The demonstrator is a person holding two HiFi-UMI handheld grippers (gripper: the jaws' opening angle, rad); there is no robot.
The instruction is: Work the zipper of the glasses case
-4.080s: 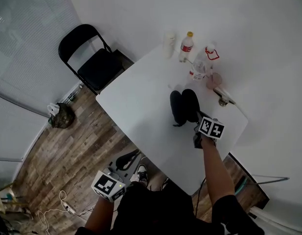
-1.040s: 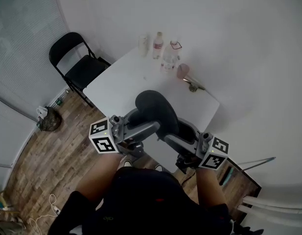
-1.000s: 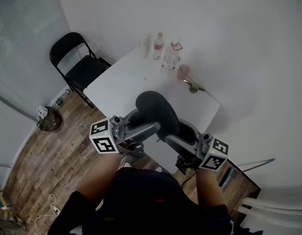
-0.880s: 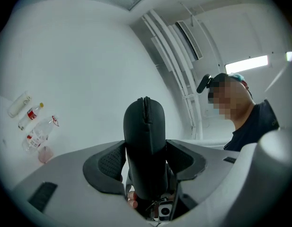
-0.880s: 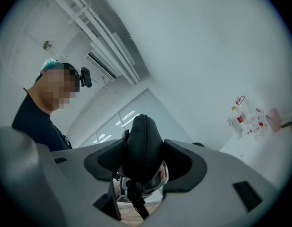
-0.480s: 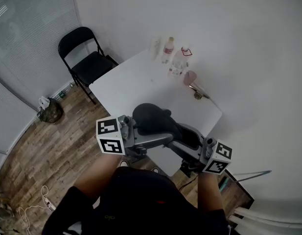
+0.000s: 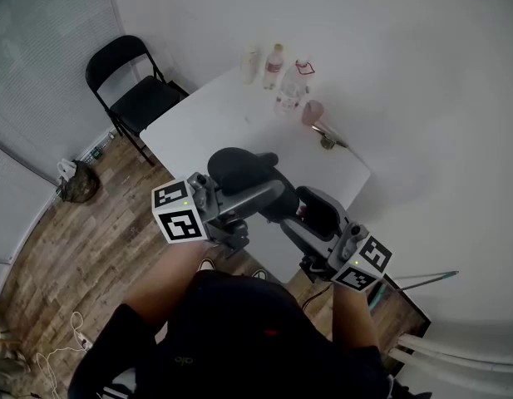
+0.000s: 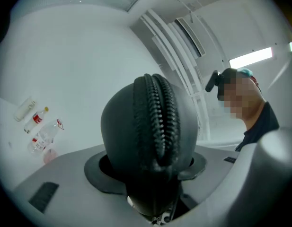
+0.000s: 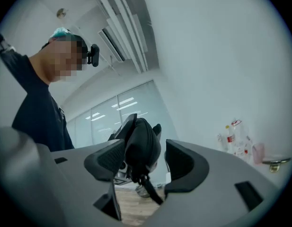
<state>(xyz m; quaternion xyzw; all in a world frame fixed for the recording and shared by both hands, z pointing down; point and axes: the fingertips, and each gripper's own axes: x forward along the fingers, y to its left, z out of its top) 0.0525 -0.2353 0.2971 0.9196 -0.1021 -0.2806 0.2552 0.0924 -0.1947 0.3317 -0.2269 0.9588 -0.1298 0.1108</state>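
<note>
Glasses case [image 7: 236, 167] (black) off the table [image 7: 231, 115].

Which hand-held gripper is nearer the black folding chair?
Left. The left hand-held gripper, jaws just closed further on the glasses case, is toward the chair; the right hand-held gripper is farther off, beyond the case.

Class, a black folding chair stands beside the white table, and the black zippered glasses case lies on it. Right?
No. The head view shows the black zippered glasses case up in the air, off the white table. The black folding chair does stand beside it.
</note>
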